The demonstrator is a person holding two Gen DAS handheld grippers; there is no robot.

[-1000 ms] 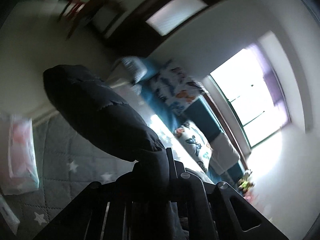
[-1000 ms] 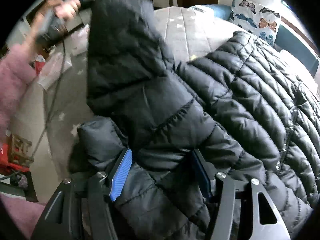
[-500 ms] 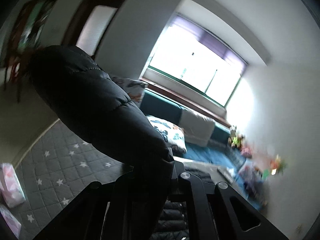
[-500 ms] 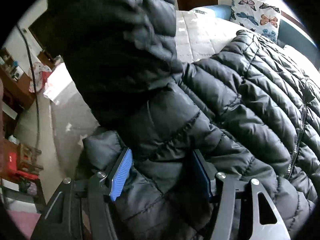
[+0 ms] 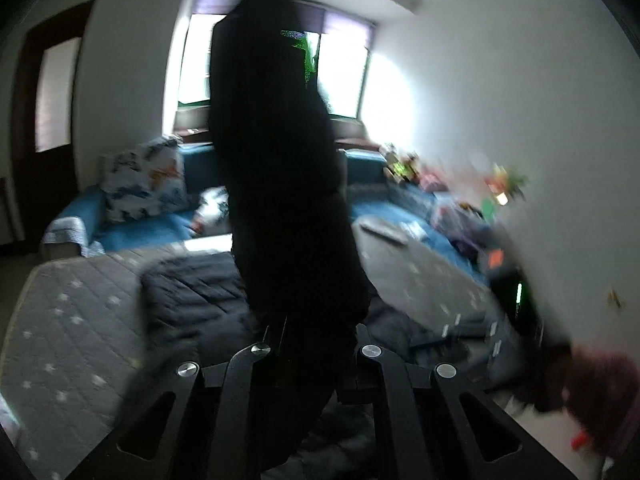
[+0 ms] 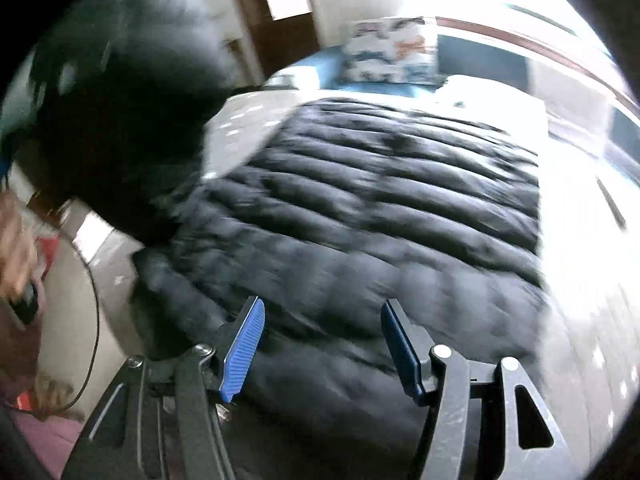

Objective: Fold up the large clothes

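Note:
A black puffer jacket (image 6: 380, 220) lies spread on a grey star-quilted mattress (image 6: 248, 124). Its body also shows blurred in the left wrist view, jacket (image 5: 192, 292). One sleeve (image 5: 280, 160) rises dark and upright from my left gripper (image 5: 312, 344), which is shut on it; the cloth hides the fingertips. In the right wrist view the same raised sleeve (image 6: 120, 120) hangs at the upper left. My right gripper (image 6: 322, 344) hovers over the jacket's near edge, open, its blue pads (image 6: 244, 348) apart with nothing pressed between them.
A butterfly-print pillow (image 5: 144, 180) leans on a blue bench (image 5: 128, 232) under a bright window (image 5: 344, 76). Toys (image 5: 480, 200) crowd the right end. A dark door (image 5: 48, 120) stands at left. A person's hand (image 6: 16, 248) and a cable show at the left edge.
My left gripper swung round with the sleeve, its view turning from the door side to the window. My right gripper lifted off the jacket; fabric no longer bulges between its fingers.

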